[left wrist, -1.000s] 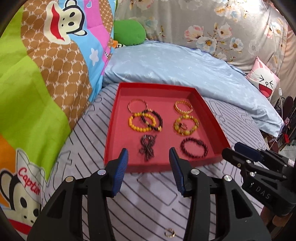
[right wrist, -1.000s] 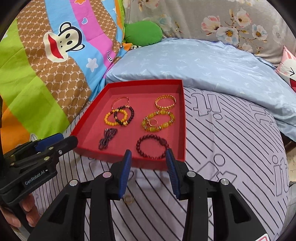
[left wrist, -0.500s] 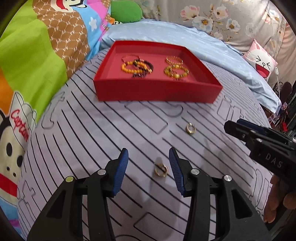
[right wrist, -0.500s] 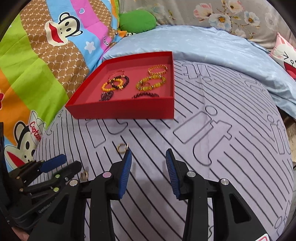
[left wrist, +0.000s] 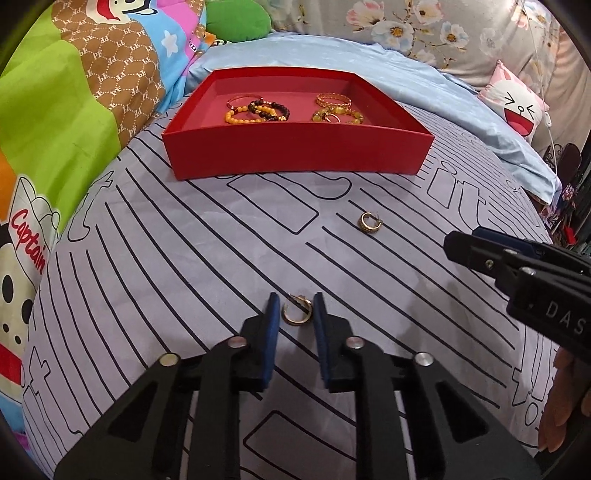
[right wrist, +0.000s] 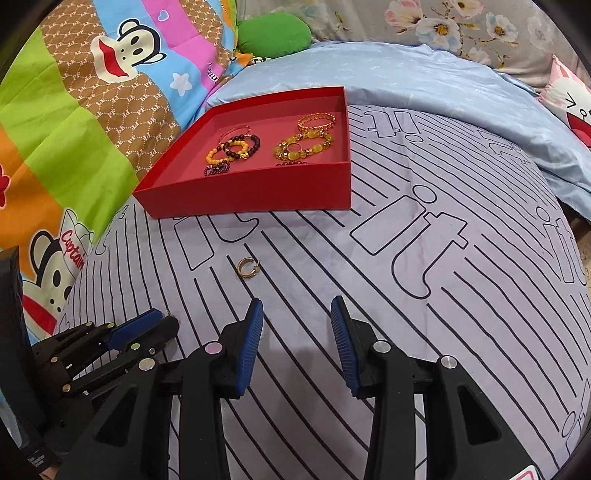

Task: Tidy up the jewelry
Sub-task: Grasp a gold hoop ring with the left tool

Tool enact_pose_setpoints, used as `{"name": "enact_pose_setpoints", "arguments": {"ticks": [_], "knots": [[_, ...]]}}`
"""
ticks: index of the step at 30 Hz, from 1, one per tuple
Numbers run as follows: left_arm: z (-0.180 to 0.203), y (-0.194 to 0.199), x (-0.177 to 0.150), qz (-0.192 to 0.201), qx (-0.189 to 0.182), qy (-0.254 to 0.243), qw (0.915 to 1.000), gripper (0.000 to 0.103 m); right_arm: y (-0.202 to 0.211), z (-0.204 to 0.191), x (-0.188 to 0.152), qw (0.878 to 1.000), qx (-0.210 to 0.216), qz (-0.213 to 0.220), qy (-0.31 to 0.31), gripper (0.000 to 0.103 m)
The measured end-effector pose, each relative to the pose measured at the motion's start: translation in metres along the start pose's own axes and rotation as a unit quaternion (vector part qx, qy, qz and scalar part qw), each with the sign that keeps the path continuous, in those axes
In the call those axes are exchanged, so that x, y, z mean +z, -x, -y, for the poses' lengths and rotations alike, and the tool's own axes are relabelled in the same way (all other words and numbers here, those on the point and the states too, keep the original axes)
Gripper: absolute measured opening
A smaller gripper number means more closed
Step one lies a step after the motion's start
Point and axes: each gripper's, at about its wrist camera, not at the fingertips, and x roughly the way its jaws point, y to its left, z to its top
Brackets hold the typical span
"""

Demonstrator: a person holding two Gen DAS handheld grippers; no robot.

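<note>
Left wrist cam sits low over the bed (left wrist: 177,258), looking fwd along the left gripper (left wrist: 294,308) toward the red tray (left wrist: 295,155). Right wrist cam rides a bit higher, to the right, same heading. Both share the tray (right wrist: 251,192), a gold hoop earring (left wrist: 370,223) (right wrist: 248,268) & each other's gripper at frame edge.

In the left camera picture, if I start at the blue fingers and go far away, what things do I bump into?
Left gripper → gold hoop earring between its fingers → second gold earring → red tray → blue quilt → flowered fabric.
</note>
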Motion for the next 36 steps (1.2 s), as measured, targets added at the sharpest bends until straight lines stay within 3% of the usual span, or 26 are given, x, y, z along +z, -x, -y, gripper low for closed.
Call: {"name": "enact_pose_setpoints", "arguments": {"ticks": [26, 36], "knots": [[-0.026, -0.001, 0.01, -0.008, 0.004, 0.035, 0.9994, 0.016, -0.049, -0.034, 0.021, 0.999, 0.018, -0.026, 0.038, 0.036], [-0.027, -0.003, 0.012, -0.008, 0.003, 0.036, 0.9993, 0.016, -0.055, -0.035, 0.023, 0.998, 0.001, -0.016, 0.053, 0.019]]}}
